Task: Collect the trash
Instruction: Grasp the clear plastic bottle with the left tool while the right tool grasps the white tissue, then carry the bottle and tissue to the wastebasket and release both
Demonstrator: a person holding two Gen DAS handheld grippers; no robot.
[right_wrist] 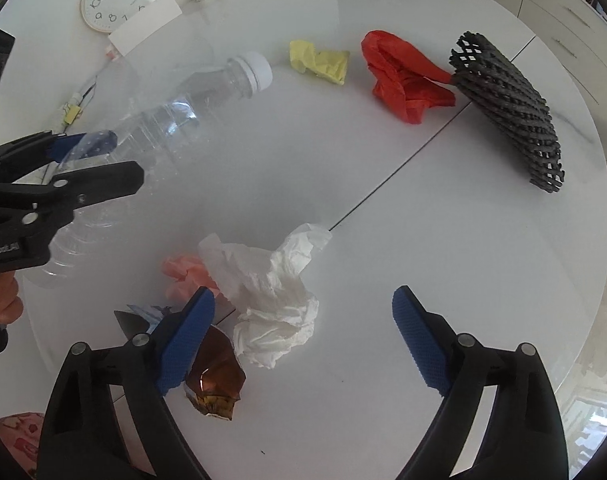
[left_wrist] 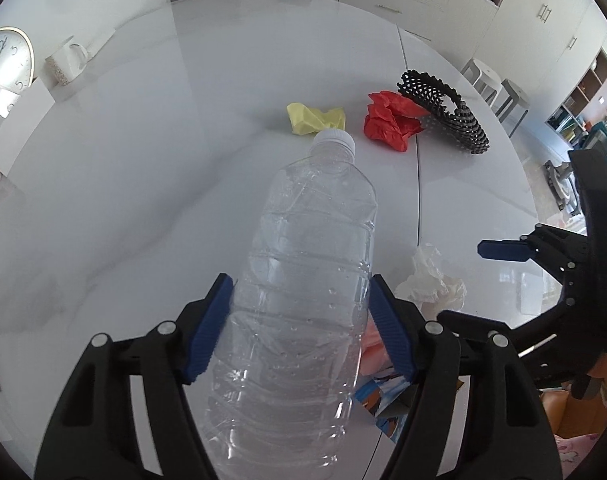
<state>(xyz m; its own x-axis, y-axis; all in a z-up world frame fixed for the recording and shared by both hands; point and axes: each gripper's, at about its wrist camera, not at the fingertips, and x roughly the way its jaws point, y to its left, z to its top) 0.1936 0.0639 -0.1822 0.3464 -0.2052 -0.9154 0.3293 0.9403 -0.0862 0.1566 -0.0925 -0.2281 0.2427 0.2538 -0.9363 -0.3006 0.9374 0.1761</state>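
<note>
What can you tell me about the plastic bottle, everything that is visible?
The plastic bottle is clear, ribbed and looks empty, with small droplets inside and a white screw cap on. The left gripper is shut on its lower body, blue pads pressing both sides. It is tilted, its cap pointing away toward the yellow paper wad, and it appears lifted off the white table.
</note>
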